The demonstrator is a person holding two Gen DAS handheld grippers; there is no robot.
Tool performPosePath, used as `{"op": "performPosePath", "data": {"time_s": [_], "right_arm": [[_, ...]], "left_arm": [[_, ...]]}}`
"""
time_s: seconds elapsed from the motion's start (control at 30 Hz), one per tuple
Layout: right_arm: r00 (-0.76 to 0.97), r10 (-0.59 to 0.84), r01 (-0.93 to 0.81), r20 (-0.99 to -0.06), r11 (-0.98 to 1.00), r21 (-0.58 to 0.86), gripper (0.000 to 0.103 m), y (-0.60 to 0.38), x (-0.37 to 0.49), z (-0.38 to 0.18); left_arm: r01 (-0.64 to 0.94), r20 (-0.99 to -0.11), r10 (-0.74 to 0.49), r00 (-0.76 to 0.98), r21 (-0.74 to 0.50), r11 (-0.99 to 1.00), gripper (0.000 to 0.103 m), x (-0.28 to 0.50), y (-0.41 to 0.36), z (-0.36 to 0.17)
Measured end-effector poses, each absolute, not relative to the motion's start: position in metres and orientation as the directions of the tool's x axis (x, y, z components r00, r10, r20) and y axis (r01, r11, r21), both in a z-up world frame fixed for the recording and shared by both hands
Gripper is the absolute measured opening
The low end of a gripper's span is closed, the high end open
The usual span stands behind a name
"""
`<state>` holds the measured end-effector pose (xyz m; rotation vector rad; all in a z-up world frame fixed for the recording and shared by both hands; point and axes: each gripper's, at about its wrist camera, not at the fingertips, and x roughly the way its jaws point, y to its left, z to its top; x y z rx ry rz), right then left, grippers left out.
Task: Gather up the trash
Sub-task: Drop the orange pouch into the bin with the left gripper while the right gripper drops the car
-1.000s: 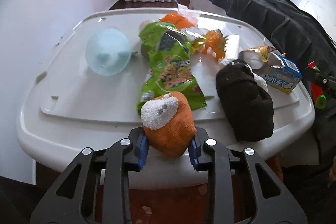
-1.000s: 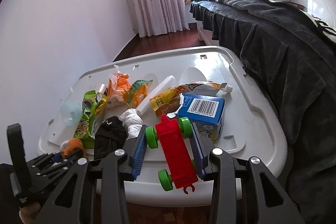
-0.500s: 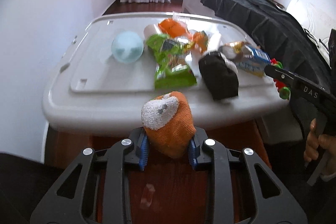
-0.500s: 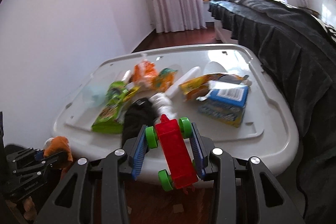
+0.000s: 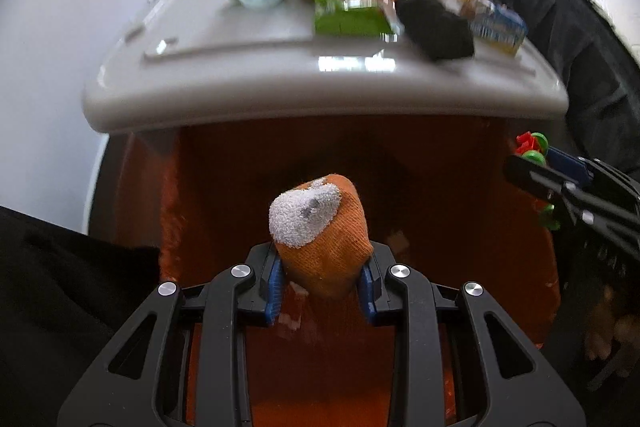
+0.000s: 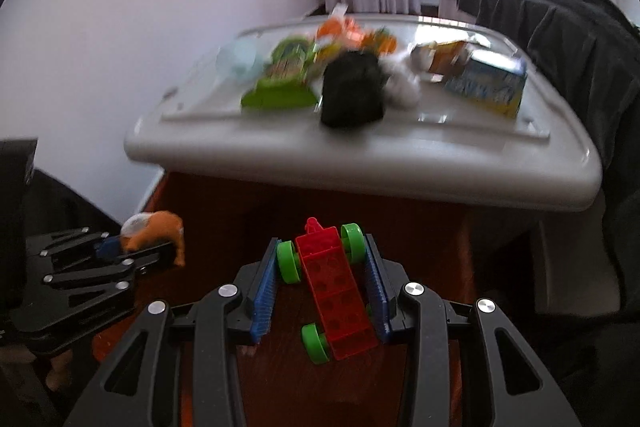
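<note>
My left gripper (image 5: 322, 277) pinched a rolled orange sock (image 5: 320, 239) with a fuzzy white toe, my right gripper (image 6: 326, 285) clamped a red toy car (image 6: 334, 287) with green wheels — both over the floor, short of the white lid (image 6: 360, 155) — its litter blurred.

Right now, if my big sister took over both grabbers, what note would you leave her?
Left gripper: jaws shut on the orange sock, held off the lid, over the floor.
Right gripper: jaws shut on the red toy car, also off the lid.
On the white bin lid: green snack bag, black sock, blue carton, orange wrapper, pale blue cup.
Done: two things lifted off.
Left: set these down somewhere, no bin in view, then collect the wrappers.
</note>
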<state>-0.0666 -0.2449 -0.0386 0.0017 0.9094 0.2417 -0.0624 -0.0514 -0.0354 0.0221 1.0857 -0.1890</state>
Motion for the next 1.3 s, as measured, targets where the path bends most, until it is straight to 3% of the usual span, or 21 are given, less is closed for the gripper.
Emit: {"op": "performPosePath", "data": {"time_s": [0.23,0.3,0.33,0.37,0.4,0.77,1.07,1.3], "right_arm": [[0.503,0.157,-0.18,-0.85,0.981,0.075,0.04,-0.238,-0.052,-0.064],[0.464,0.153,-0.162,-0.873,0.983,0.086,0.043,-0.239,-0.046,-0.073],[0.451,0.142,-0.15,-0.881,0.985,0.082,0.055,-0.24,-0.044,-0.076],[0.445,0.127,-0.133,-0.887,0.988,0.075,0.059,-0.241,-0.042,-0.078],[0.451,0.121,-0.122,-0.884,0.99,0.074,0.059,-0.243,-0.041,-0.078],[0.545,0.147,-0.031,-0.826,0.987,0.155,0.06,-0.264,-0.031,-0.049],[0.642,0.061,-0.048,-0.764,0.998,0.04,0.063,-0.261,0.026,-0.012],[0.66,0.097,-0.096,-0.745,0.994,0.044,0.063,-0.244,0.062,-0.001]], "left_arm": [[0.167,-0.911,-0.128,0.391,-0.067,0.984,0.03,-0.056,-0.054,-0.059],[0.156,-0.926,-0.106,0.361,-0.052,0.986,0.039,-0.053,-0.055,-0.066],[0.149,-0.934,-0.084,0.346,-0.033,0.988,0.055,-0.05,-0.057,-0.069],[0.14,-0.94,-0.056,0.337,-0.008,0.99,0.072,-0.049,-0.057,-0.072],[0.134,-0.94,-0.034,0.341,0.012,0.991,0.076,-0.049,-0.058,-0.072],[0.125,-0.938,-0.047,0.345,-0.003,0.992,0.079,-0.05,-0.058,-0.069],[0.124,-0.935,-0.072,0.347,-0.031,0.992,0.079,-0.05,-0.053,-0.071],[0.104,-0.933,-0.094,0.348,-0.061,0.993,0.079,-0.049,-0.044,-0.071]]}}
